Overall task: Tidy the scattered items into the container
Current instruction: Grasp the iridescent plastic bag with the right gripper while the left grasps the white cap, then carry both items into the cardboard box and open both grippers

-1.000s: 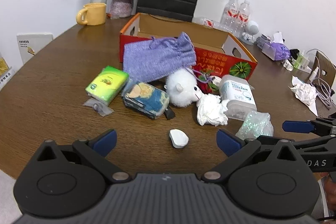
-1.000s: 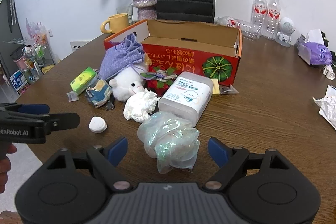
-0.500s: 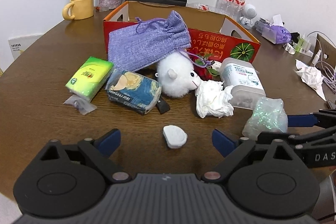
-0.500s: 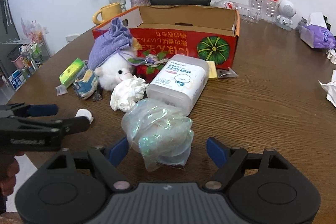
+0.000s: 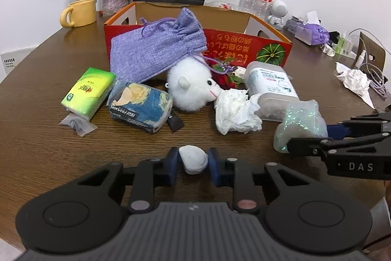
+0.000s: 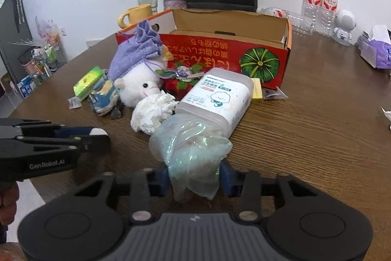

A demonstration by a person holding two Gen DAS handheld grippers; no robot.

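Left gripper [image 5: 193,162]: jaws just closed on small white rounded plastic piece [image 5: 193,158], near table's front edge | right gripper [image 6: 194,179]: just closed on crumpled iridescent plastic bag [image 6: 190,146] | both grasped, neither yet carried to red cardboard box [image 6: 264,58].

wood-grain table [image 5: 48,151], iridescent plastic bag [image 6: 193,151]

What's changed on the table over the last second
Both grippers have just been closing: the left gripper now pinches the small white piece, and the right gripper squeezes the iridescent plastic bag. The red box and the other clutter stayed put.
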